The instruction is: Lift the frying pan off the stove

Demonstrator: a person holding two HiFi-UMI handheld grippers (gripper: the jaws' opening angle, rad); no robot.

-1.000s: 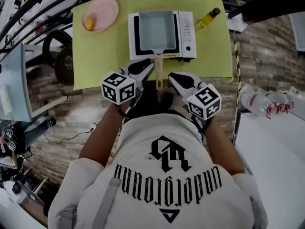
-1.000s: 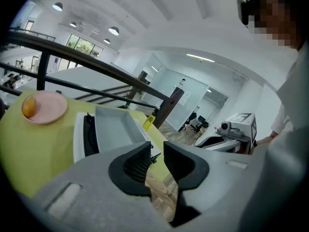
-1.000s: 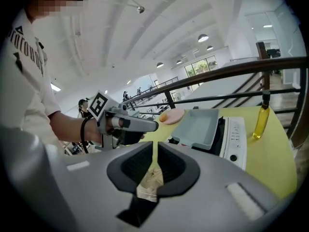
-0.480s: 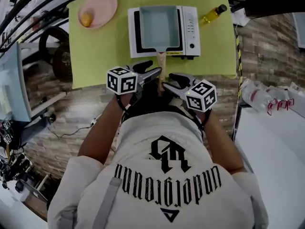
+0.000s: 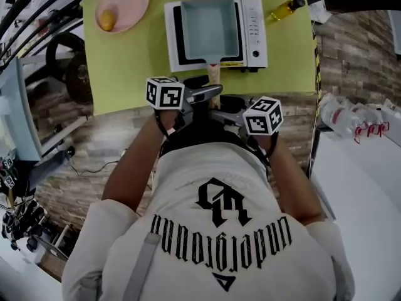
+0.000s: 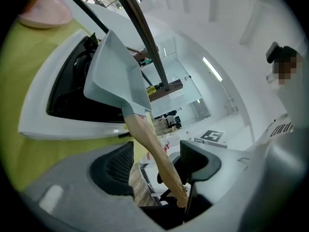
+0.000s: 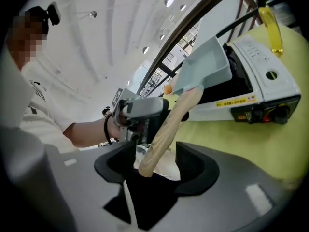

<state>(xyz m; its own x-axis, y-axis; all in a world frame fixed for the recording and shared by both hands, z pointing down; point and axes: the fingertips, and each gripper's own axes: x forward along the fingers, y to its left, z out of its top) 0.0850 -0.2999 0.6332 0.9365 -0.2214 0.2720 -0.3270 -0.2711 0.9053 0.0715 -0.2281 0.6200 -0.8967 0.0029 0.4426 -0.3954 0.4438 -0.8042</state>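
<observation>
Head view shows the frying pan (image 5: pixel 210 27) sitting flat on the white stove (image 5: pixel 254 24), not yet lifted, its wooden handle (image 5: pixel 214 74) pointing to 6 o'clock towards the person. What has changed is at that handle's free end. A second ago the two grippers lay either side of it, nearly closed; since then both have swung in on it and their jaws have just been opening wide.

The left gripper (image 5: pixel 203 95) comes in from 8 o'clock, the right gripper (image 5: pixel 229 114) from 4 o'clock. In the left gripper view the handle (image 6: pixel 152 149) runs down between the parted pads, close to one of them, but nothing presses on it. In the right gripper view the handle's tip (image 7: pixel 147 163) likewise stands in the gap, free of both pads. So neither gripper has hold of anything.

I judge that the reach is done and the grasp comes next: closing on the handle, then raising the pan.

On the green mat (image 5: pixel 138 61), a pink plate (image 5: pixel 128 2) lies at the stove's 10 o'clock and a yellow bottle (image 5: pixel 285 8) at 2 o'clock.
</observation>
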